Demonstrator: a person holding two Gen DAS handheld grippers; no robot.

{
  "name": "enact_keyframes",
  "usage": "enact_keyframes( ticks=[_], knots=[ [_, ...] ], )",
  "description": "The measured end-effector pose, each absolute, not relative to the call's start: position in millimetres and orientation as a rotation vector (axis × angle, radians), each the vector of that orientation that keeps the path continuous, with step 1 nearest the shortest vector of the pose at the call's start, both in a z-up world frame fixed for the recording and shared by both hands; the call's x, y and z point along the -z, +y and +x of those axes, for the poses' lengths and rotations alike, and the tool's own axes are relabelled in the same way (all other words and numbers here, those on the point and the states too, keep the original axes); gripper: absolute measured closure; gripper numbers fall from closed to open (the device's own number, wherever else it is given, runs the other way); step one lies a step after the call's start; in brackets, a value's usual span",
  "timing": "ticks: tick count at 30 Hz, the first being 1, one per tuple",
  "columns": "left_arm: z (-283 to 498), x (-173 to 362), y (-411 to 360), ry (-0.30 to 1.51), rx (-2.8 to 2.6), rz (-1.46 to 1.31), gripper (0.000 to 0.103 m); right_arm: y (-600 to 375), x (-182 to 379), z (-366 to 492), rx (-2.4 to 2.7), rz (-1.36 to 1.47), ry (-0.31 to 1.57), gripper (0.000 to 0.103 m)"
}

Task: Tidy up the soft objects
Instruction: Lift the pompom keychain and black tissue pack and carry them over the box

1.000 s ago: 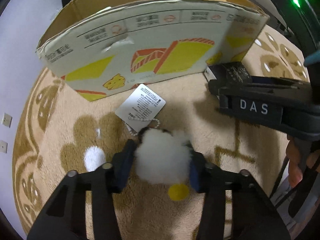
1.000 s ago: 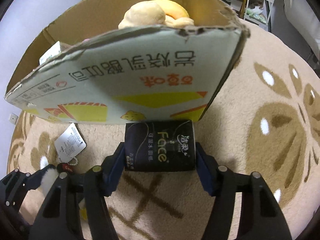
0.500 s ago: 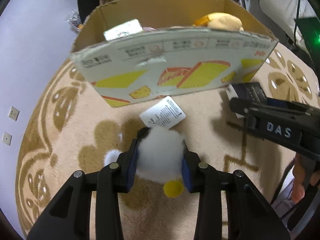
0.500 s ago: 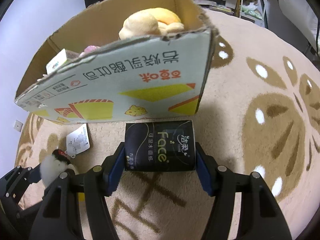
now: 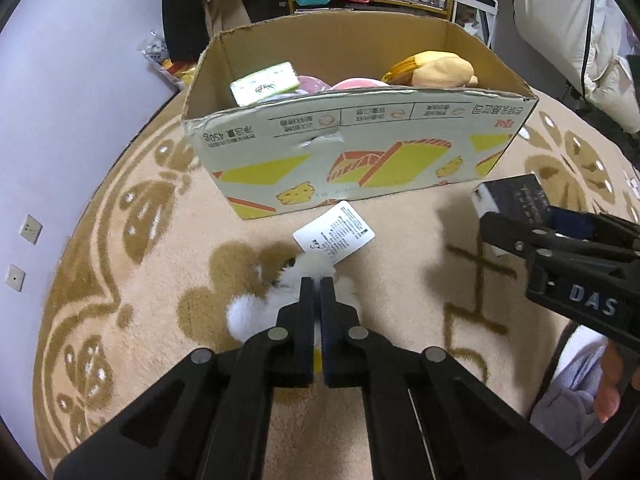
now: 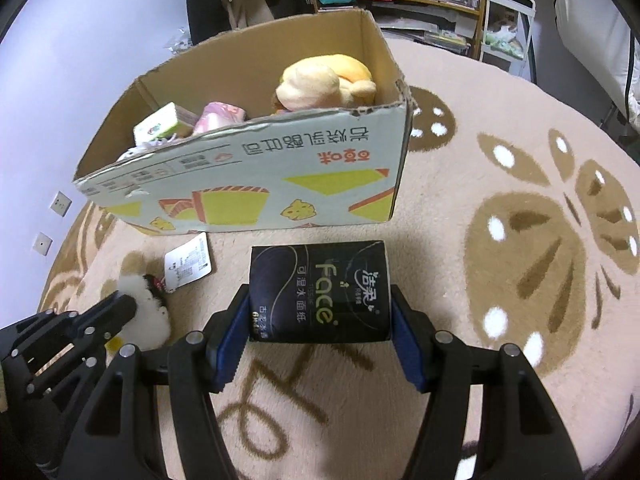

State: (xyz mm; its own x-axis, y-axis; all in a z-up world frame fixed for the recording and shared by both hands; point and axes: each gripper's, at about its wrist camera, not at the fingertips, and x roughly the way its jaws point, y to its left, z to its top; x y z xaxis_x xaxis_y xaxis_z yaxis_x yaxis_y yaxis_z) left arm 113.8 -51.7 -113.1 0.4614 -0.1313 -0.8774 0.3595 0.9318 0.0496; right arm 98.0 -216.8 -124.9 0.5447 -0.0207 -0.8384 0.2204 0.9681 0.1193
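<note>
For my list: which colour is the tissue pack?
Black, with green lettering; the tissue pack shows best in the right wrist view.

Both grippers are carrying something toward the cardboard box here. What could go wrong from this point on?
1. The left gripper has just been closing and pinches only a thin tuft of the white plush toy; it may slip out.
2. The toy's hang tag dangles and could catch on the cardboard box wall.
3. The right gripper grips the black tissue pack near its bottom end, so the pack could tip forward and clip the wall.
</note>
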Motion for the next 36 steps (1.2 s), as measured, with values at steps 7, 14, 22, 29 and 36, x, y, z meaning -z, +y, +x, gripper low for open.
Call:
enact_keyframes(
  ticks=[7,14,22,29,36],
  knots=[
    [105.9,100.0,-44.2,1.008,0.28,0.224,0.102,-212.1,107.4,90.0,0.138,0.202,0.948,0.035],
    [95.0,74.4,-41.0,0.911,0.256,0.23,0.102,-209.5,94.7,83.7,0.126,0.2,0.917,0.035],
    [91.5,34.7,-31.0,0.788,0.231,0.212,0.102,-207.0,72.9,77.0,0.101,0.219,0.846,0.035],
    [98.9,6.2,-26.7,0.708,0.211,0.208,0.102,-205.7,53.5,78.9,0.084,0.224,0.787,0.035],
    [119.5,-14.0,-28.3,0.639,0.194,0.212,0.102,-202.0,37.2,85.6,0.071,0.199,0.741,0.035]
  ],
)
